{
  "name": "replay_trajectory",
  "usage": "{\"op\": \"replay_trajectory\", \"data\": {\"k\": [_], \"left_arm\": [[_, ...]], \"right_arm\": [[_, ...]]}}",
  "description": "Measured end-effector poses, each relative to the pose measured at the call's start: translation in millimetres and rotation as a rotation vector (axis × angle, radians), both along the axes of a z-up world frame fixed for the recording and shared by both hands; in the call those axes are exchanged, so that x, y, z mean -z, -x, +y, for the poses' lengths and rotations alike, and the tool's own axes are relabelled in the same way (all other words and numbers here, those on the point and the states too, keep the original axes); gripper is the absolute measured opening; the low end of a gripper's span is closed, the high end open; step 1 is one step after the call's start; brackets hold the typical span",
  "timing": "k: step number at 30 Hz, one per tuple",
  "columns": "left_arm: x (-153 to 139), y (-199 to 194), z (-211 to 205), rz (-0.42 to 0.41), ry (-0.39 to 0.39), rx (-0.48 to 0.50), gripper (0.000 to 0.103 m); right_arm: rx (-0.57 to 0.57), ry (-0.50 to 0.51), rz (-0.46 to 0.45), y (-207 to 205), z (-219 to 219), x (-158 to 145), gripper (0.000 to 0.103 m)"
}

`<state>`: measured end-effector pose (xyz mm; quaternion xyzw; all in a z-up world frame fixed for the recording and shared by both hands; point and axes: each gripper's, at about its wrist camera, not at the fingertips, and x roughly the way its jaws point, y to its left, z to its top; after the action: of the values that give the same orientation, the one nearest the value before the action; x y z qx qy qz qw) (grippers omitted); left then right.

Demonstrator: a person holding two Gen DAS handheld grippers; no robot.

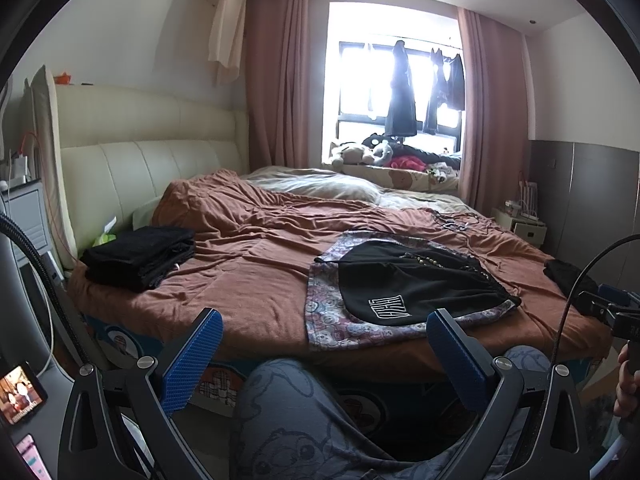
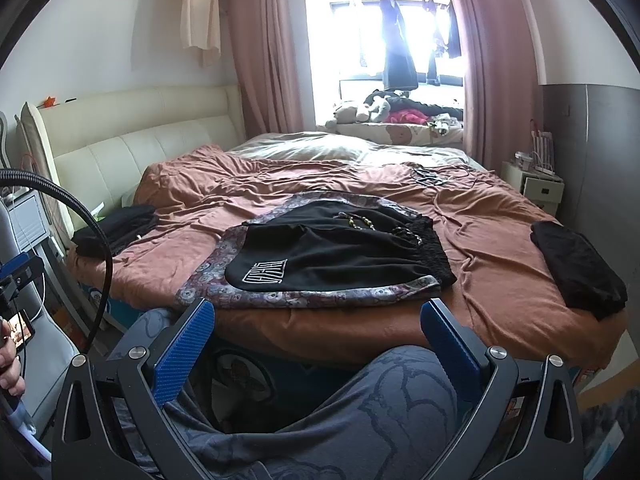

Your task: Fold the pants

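Black pants (image 1: 416, 280) with a white logo lie folded on a patterned cloth (image 1: 332, 320) near the front edge of the bed; they also show in the right wrist view (image 2: 336, 256). My left gripper (image 1: 324, 320) is open and empty, held back from the bed above the person's knees. My right gripper (image 2: 318, 308) is open and empty too, just short of the bed's front edge, pointing at the pants. The right gripper also shows at the right edge of the left wrist view (image 1: 608, 308).
A stack of folded black clothes (image 1: 140, 256) sits at the bed's left. Another folded black garment (image 2: 576, 268) lies at the bed's right. A brown duvet (image 1: 248, 248) covers the bed. A nightstand (image 2: 536, 184) stands far right. A phone (image 1: 20, 394) stands at left.
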<state>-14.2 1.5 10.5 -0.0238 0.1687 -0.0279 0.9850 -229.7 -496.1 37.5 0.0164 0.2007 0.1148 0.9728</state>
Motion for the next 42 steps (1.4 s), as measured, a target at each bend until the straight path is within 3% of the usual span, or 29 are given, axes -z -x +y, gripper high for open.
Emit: {"op": "replay_trajectory", "data": {"k": [26,34,42], "left_arm": [[-0.5,3.4,-6.4,-0.007,-0.002,0.021,0.103],[-3.8,-17.3,-8.0,0.043,-0.002,0.030,0.103],[1.8,-67.4,-1.9,0.167,-0.020,0.009,0.103]], "right_arm": [[0.040,0.006,-0.010,4.2,-2.7,-0.1,0.103],[0.065,0.028,0.020,-15.0,-1.9,-2.9,0.103],[0.098,0.025,0.102,-65.0,5.8,-1.4,0.103]]}}
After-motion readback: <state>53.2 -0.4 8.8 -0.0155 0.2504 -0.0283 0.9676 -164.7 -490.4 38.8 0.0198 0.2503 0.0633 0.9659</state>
